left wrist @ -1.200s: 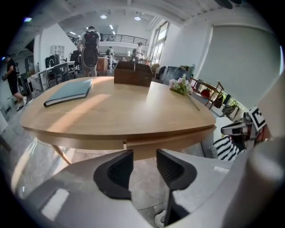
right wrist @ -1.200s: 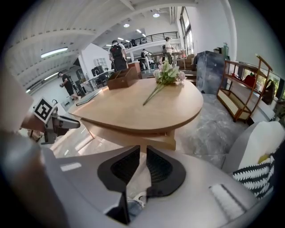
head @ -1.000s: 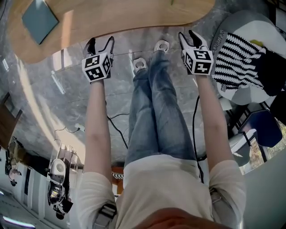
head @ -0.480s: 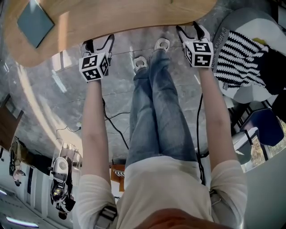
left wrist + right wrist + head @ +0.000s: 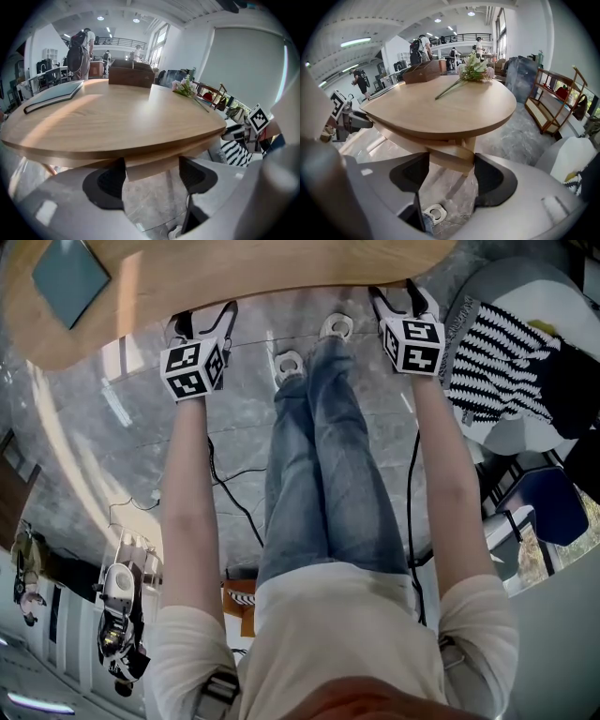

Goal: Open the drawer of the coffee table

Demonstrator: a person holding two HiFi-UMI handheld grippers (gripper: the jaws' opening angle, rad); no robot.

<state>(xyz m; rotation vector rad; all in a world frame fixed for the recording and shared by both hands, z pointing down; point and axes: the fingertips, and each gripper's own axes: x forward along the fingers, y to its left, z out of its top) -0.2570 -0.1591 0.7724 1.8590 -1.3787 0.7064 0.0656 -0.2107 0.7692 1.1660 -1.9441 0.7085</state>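
The light wooden coffee table (image 5: 234, 277) fills the top of the head view. My left gripper (image 5: 203, 320) and right gripper (image 5: 398, 296) both point at its near edge, one on each side of the person's legs. In the left gripper view the drawer's wooden front (image 5: 152, 168) hangs under the tabletop (image 5: 117, 122), right in the gap of my open left gripper (image 5: 152, 177). The right gripper view shows the same kind of wooden panel (image 5: 450, 159) under the top (image 5: 450, 112), between the spread jaws of my right gripper (image 5: 447, 177). I see neither gripper pressing on the wood.
On the table lie a grey-blue notebook (image 5: 70, 277), a brown box (image 5: 131, 75) and a flower sprig (image 5: 471, 70). A beanbag with a striped cushion (image 5: 506, 362) sits at the right. Cables run over the marble floor (image 5: 234, 493). A rack (image 5: 553, 98) stands beyond.
My right gripper has moved in to the table's edge and its jaws have spread wider. The left gripper has barely shifted.
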